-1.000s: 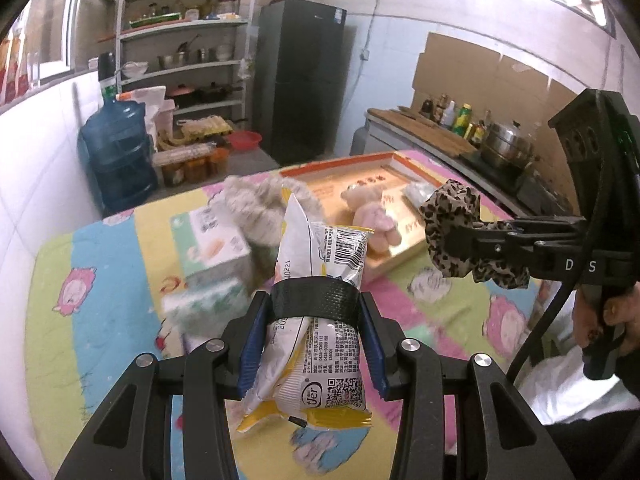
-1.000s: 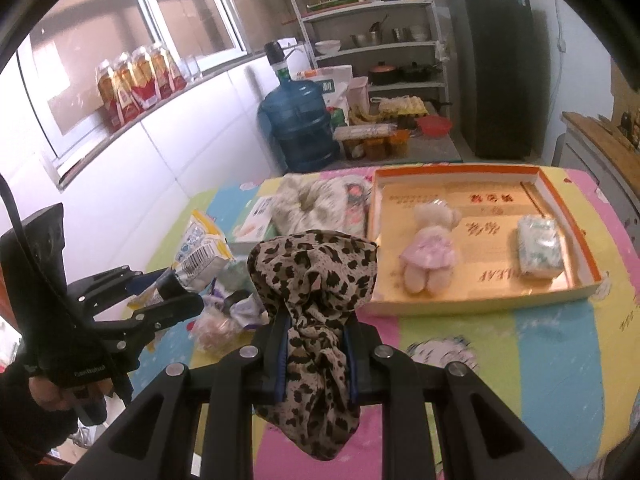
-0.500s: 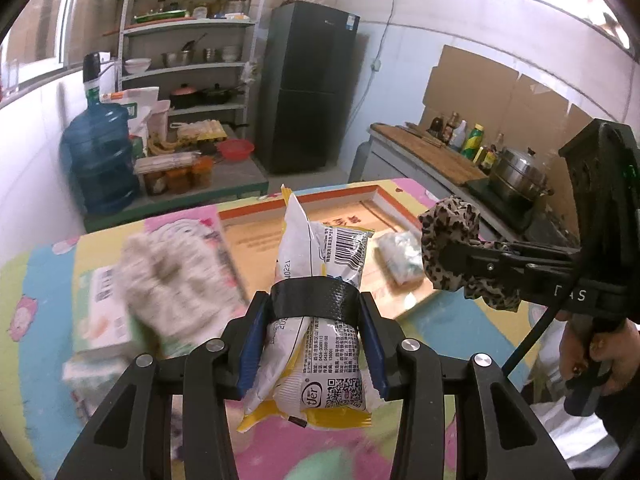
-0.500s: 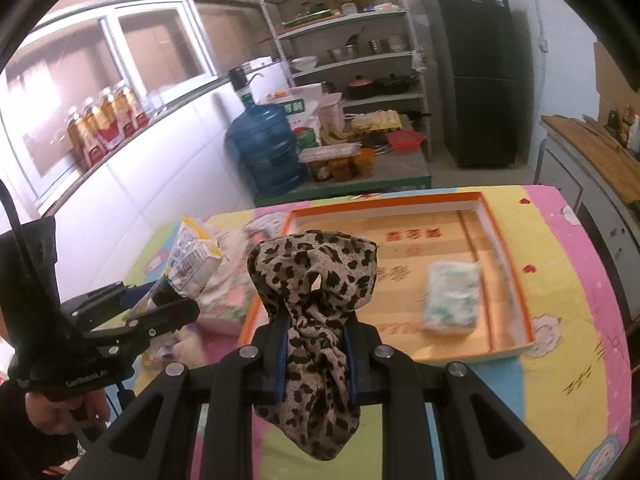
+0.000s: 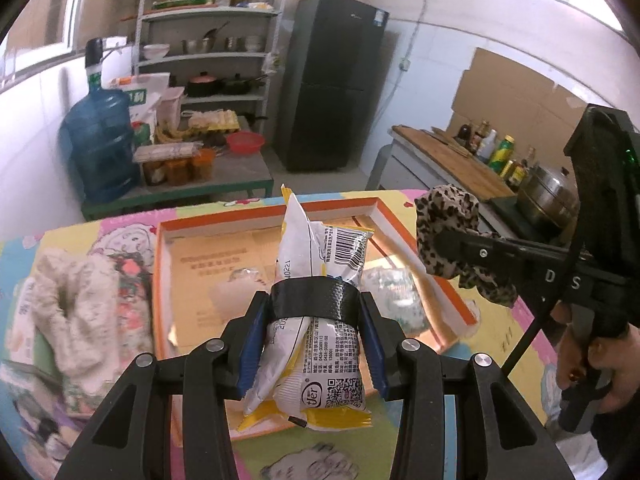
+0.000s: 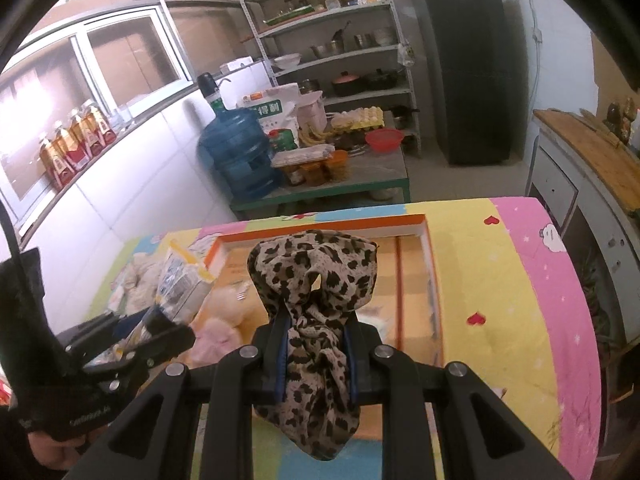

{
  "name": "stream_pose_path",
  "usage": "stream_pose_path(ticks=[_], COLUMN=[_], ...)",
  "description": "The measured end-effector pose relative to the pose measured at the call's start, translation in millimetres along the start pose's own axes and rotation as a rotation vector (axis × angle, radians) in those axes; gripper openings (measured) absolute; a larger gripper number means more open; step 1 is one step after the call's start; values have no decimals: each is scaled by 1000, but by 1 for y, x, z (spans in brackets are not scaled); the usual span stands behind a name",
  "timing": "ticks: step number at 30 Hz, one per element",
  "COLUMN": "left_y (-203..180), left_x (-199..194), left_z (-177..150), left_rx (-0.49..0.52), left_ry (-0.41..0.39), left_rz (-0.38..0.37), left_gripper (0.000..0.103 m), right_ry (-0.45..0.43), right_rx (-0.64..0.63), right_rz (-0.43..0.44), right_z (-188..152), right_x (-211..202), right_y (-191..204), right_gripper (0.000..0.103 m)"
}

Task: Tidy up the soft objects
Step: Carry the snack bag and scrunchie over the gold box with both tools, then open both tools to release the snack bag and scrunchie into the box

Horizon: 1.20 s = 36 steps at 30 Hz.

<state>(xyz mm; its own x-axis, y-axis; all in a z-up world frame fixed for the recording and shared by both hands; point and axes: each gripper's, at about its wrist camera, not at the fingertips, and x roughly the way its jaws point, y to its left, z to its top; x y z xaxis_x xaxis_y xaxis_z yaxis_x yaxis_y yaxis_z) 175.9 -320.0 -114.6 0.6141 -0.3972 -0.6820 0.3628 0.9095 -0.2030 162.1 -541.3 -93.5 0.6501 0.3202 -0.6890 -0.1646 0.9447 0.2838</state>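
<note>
My left gripper [image 5: 312, 308] is shut on a white and yellow snack packet [image 5: 316, 280], held above the orange-rimmed tray [image 5: 160, 272]. My right gripper [image 6: 316, 336] is shut on a leopard-print cloth [image 6: 316, 280], also above the tray [image 6: 424, 228]. The cloth shows at the right of the left wrist view [image 5: 448, 232]. The packet shows at the left of the right wrist view [image 6: 180, 276]. A tissue pack [image 5: 392, 292] and a pink plush toy [image 6: 224, 320] lie in the tray.
A cream knitted cloth [image 5: 76, 300] lies left of the tray on the colourful table cover [image 6: 508, 288]. Beyond the table stand a blue water jug [image 5: 100, 148], a shelf rack [image 5: 208, 48], a black fridge [image 5: 332, 84] and a counter with pots [image 5: 552, 196].
Both grippers have swung right and forward over the tray, keeping their loads. The tray now lies straight below them, and the knitted cloth has slid to the left of view.
</note>
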Motion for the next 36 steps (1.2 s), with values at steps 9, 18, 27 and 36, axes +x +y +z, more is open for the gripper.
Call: stream_pose_path(ticks=[9,18,27,36], left_y=[-20,-27,-21,-17], left_x=[35,60,85,83], left_z=[-3,-10,-15,-11], left_rx=[-32,-31,-57,-69], left_ry=[45,103,167,162], left_rz=[46,66,28,-9], left_gripper=[45,45,45,67], right_ry=[52,121,186,174], right_rx=[-31,-45,-43,-10], right_rz=[-1,11,6,22], right_z=[24,25,23,21], right_x=[42,81,109,114], right_y=[-26,-33,-36,-37], right_gripper=[23,23,25,58])
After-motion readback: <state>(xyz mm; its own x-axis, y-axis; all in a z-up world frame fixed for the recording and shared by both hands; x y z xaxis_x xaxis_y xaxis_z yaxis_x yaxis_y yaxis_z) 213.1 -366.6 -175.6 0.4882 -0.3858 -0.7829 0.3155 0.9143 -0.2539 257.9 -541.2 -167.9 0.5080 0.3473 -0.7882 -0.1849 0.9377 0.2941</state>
